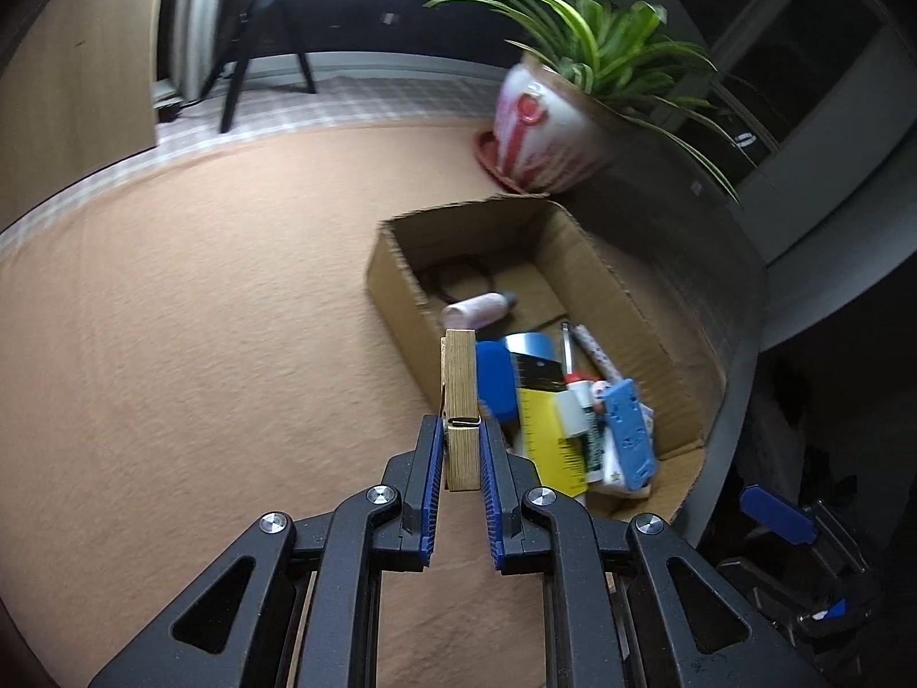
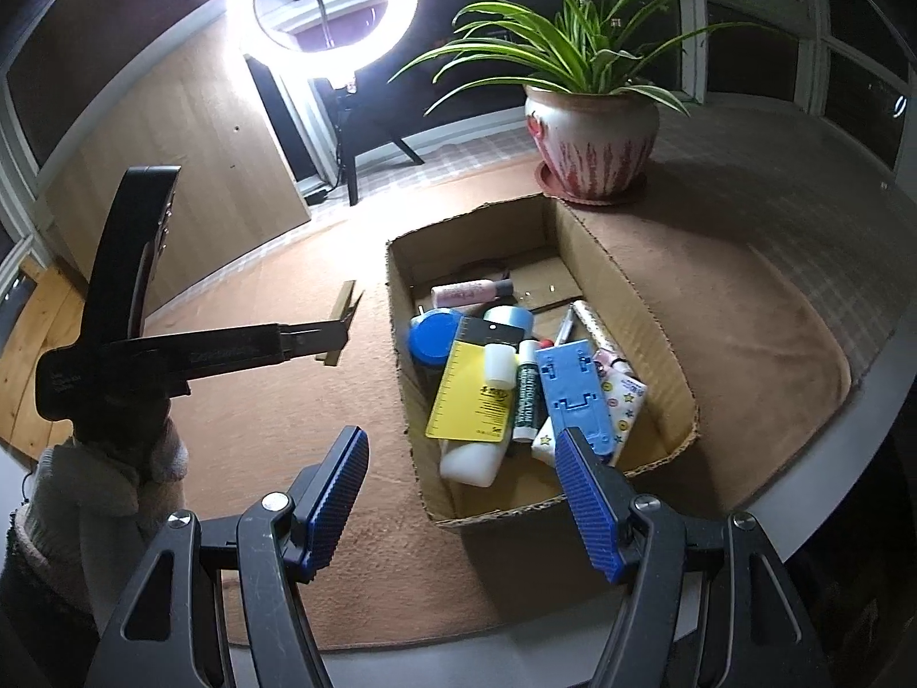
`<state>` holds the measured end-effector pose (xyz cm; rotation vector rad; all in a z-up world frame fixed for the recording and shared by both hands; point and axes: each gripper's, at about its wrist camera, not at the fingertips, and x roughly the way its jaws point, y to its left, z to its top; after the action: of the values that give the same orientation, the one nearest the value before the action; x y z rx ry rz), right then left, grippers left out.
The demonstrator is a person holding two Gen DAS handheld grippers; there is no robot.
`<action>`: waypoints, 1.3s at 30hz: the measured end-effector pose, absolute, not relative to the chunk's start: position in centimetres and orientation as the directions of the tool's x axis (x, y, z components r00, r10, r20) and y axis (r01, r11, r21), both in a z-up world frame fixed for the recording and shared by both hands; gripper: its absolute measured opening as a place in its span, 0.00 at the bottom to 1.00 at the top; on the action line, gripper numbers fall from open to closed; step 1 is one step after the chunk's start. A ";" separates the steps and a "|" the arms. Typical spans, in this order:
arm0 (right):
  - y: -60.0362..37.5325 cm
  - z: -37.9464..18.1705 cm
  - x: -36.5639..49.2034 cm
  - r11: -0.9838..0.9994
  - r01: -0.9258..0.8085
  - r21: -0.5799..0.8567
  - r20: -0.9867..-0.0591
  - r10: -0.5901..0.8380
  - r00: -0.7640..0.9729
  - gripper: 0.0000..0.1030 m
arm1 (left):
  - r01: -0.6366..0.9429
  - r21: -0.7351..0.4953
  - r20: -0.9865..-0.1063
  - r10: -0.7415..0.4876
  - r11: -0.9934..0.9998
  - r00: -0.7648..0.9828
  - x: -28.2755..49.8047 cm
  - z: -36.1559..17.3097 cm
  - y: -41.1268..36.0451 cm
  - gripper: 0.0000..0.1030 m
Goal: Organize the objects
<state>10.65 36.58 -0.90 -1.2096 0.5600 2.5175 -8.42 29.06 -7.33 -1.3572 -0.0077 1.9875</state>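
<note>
1. Clothespin (image 1: 460, 401), wooden, clamped by its lower half between the blue pads of the left tongs (image 1: 463, 456); held upright above the brown cloth (image 1: 200, 315) on the table, just beside the left wall of the cardboard box (image 1: 395, 292).
2. Seen also from the right wrist view: same clothespin (image 2: 344, 315) at the tip of the left tongs (image 2: 338, 338), off the cloth, left of the cardboard box (image 2: 624, 292).
3. Right tongs (image 2: 464, 493) spread wide, holding nothing, poised over the near end of the box.
4. Box open-topped, resting on the cloth; contents piled toward the near end: yellow ruler card (image 2: 473, 395), blue plastic bracket (image 2: 576, 395), blue lid (image 2: 432, 335), white bottle (image 2: 473, 458), lip-balm stick (image 2: 524, 395), pink tube (image 2: 464, 291) lying farther back.
5. Potted plant (image 2: 590, 137) on a saucer, just behind the far end of the box.
6. Ring light (image 2: 324, 6) lit, standing behind the table.
</note>
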 end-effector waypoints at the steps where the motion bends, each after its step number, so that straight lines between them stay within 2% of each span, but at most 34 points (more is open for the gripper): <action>1: 36.7 -0.9 10.7 -0.881 -0.421 0.216 -0.792 0.094 -0.604 0.62 | -0.558 -0.379 -0.810 0.556 -0.738 -0.186 -8.3 -7.3 29.6 0.14; 14: 37.7 -1.4 11.1 -0.869 -0.448 0.212 -0.799 0.110 -0.591 0.62 | -0.650 -0.292 -0.835 0.519 -0.701 -0.184 -7.0 -7.2 35.4 0.14; 25: 37.9 -1.6 11.3 -0.863 -0.458 0.211 -0.806 0.112 -0.582 0.62 | -0.683 -0.250 -0.836 0.510 -0.686 -0.205 -6.4 -6.9 36.9 0.14; 26: 37.9 -1.7 11.3 -0.863 -0.458 0.212 -0.805 0.112 -0.582 0.62 | -0.684 -0.249 -0.834 0.510 -0.686 -0.208 -6.3 -6.8 36.8 0.19; 28: 37.9 -1.6 11.3 -0.863 -0.459 0.212 -0.804 0.113 -0.584 0.62 | -0.683 -0.245 -0.830 0.513 -0.688 -0.219 -6.3 -6.6 36.7 0.40; 29: 37.9 -1.6 11.3 -0.862 -0.460 0.213 -0.803 0.113 -0.585 0.62 | -0.682 -0.245 -0.827 0.516 -0.689 -0.224 -6.2 -6.4 36.6 0.58; 30: 37.8 -1.6 11.3 -0.862 -0.459 0.214 -0.803 0.112 -0.585 0.62 | -0.682 -0.242 -0.823 0.518 -0.690 -0.233 -6.2 -6.2 36.4 0.64; 39: 36.5 -1.1 10.2 -0.878 -0.427 0.218 -0.797 0.093 -0.597 0.62 | -0.648 -0.230 -0.808 0.513 -0.726 -0.288 -6.3 -4.5 32.4 0.64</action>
<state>10.20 36.49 -1.07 -1.2163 0.5670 2.5051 -6.33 32.38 -4.47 -1.2185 0.1824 2.0578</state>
